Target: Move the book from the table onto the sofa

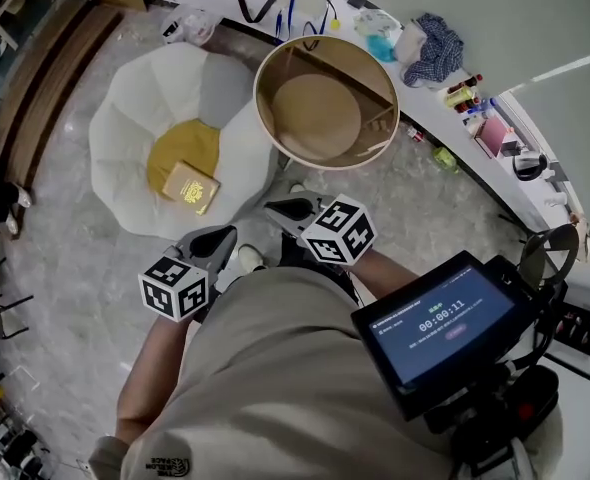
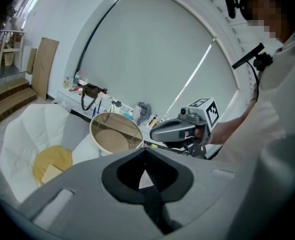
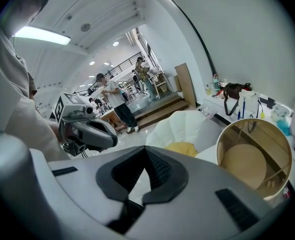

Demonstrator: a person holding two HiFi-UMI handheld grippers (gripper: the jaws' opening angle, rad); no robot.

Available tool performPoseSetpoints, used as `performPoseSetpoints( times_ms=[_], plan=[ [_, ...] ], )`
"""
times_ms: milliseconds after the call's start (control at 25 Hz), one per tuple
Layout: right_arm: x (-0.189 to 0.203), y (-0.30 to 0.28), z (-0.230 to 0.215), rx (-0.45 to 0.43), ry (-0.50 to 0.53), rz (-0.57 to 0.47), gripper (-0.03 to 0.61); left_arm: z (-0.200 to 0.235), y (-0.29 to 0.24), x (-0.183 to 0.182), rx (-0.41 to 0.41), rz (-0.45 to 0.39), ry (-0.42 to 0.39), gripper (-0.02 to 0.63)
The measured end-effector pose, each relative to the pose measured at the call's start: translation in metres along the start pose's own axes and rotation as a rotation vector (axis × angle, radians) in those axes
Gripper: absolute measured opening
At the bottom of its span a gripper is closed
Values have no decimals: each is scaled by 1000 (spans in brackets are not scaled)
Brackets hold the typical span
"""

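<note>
The book (image 1: 190,187), tan with a gold cover, lies on a yellow cushion (image 1: 180,148) in the white petal-shaped sofa (image 1: 125,118). In the left gripper view the book (image 2: 50,173) shows at the lower left on that cushion. Just right of the sofa stands the round wooden table (image 1: 320,103), with nothing on its top. My left gripper (image 1: 220,236) and right gripper (image 1: 280,208) hover close to my body, short of the sofa and above the floor. The jaws of both are shut with nothing between them, as the left gripper view (image 2: 146,176) and the right gripper view (image 3: 147,171) show.
A long white counter (image 1: 445,118) curves along the wall behind the table, strewn with a bag, a cloth and small bottles. A screen rig (image 1: 445,328) hangs at my chest. Wooden steps (image 1: 35,78) run left of the sofa. People (image 3: 118,101) stand far off.
</note>
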State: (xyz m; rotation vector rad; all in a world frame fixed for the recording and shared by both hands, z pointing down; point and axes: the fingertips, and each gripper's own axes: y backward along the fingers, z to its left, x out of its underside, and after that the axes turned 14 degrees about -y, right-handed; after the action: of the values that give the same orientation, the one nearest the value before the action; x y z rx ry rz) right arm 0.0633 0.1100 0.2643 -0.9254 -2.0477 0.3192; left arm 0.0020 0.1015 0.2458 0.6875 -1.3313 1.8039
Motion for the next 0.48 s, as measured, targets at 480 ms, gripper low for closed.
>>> performPoseSetpoints(
  times_ms=[480],
  plan=[
    [1, -2, 17, -8, 29, -3, 12, -2, 10, 10, -16, -21, 24, 7]
  ],
)
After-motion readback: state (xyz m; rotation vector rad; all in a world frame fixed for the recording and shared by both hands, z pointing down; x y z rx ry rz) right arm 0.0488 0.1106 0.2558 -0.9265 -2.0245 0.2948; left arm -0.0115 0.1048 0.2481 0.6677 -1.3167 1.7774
